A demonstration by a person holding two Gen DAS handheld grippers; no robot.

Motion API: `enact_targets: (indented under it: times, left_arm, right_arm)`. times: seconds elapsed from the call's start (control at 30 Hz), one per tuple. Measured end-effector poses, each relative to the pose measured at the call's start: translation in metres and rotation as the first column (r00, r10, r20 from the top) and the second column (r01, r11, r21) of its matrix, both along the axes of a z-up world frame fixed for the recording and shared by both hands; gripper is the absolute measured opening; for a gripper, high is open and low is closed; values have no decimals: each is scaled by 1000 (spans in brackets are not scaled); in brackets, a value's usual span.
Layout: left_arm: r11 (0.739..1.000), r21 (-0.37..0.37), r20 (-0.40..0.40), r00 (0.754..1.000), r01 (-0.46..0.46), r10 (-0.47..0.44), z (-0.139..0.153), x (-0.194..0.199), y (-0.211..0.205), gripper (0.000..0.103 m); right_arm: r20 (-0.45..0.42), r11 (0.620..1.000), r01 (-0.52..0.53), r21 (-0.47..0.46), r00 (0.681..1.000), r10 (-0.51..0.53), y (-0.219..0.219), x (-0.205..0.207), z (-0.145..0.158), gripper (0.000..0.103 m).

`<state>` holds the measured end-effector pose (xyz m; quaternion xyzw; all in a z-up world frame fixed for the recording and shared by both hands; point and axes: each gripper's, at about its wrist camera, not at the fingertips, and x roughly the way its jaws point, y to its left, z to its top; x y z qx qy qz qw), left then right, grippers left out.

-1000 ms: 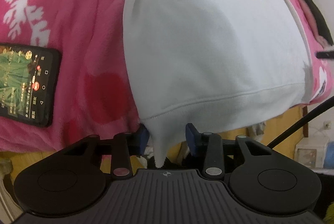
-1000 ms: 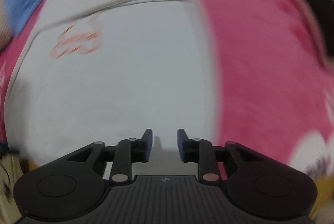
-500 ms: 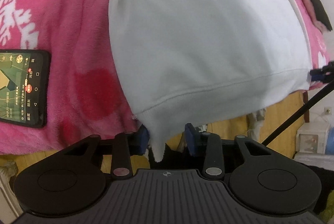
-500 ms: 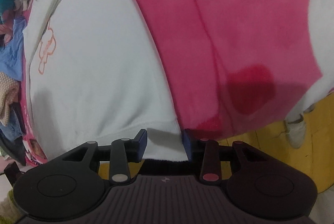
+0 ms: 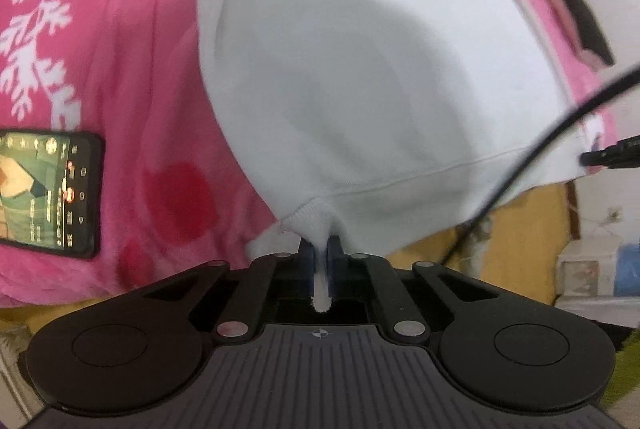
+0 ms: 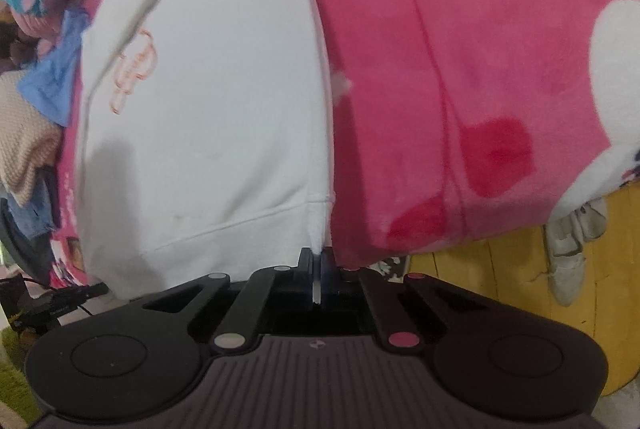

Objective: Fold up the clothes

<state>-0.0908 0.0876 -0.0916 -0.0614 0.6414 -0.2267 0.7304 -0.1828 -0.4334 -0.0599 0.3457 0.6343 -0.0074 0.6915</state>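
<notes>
Left wrist view: the left gripper [image 5: 319,261] has its fingers pinched tight on the bottom hem corner of the white sweatshirt [image 5: 360,77], a thin tongue of fabric poking back between the pads. The sweatshirt lies spread across the centre of the frame on the pink blanket [image 5: 120,69], its hem hanging over the bed edge. Risk here, I'd say: the bite is narrow, right at the ribbed corner, so a sharp lift could pull it free. The phone [image 5: 48,189] at the left edge sits close enough on the blanket to get dragged or swept by swinging cloth, and the black cable [image 5: 532,153] crossing lower right could snag the hem. Half a second ago these fingers stood apart around the corner; now they've closed.

Right wrist view: the right gripper [image 6: 318,261] is likewise clamped on the other hem corner, white edge caught between the pads at lower centre. The sweatshirt fills the left half, blanket the right, a pile of clothes [image 6: 36,101] upper left. Uneven pulls between the two corners could skew the fold. Its fingers too were spread earlier.
</notes>
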Motion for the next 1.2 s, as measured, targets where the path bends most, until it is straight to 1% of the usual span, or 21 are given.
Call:
enact_targets:
  times: [0.1,0.2,0.33,0.43,0.57,0.67,0.83,0.93,1.03,1.2]
  left_arm:
    - [999,-36,27,1000,-15,16,18,4,-1,4]
    - [998,-56,61,997,-35,38,33,10,-1,4]
    - [994,-84,118,990,-73,82,54,24,-6,4]
    - [990,-97,164,979,-105,120,68,40,-7,4]
    - [984,-104,240,957,-142,163,86,70,-1,4]
    - [984,-95,290,942,-150,172,93,96,-2,4]
    - [985,-64,340,924,-163,175,96,135,-2,4]
    - [978,-48,363,909,-203,207,87,164,-7,4]
    - [965,-46,379,890,-257,255,76,195,-14,4]
    - [948,-41,398,865,-314,304,54,246,-32,4]
  right_arm:
    - [42,999,33,-7,999,-32,-1,7,23,2]
    - [85,998,65,-12,994,-64,-2,14,46,2]
    - [142,994,110,-17,984,-106,-2,25,76,2]
    - [200,989,142,-34,971,-133,0,50,94,2]
    - [279,984,167,-60,949,-144,3,85,120,2]
    - [330,981,185,-65,931,-154,0,113,132,2]
    - [384,980,190,-55,910,-155,-15,166,130,2]
    - [409,984,176,-41,901,-144,-29,205,120,2]
    - [416,988,154,-33,901,-127,-45,246,101,2]
    - [397,990,140,-13,909,-123,-71,306,58,2]
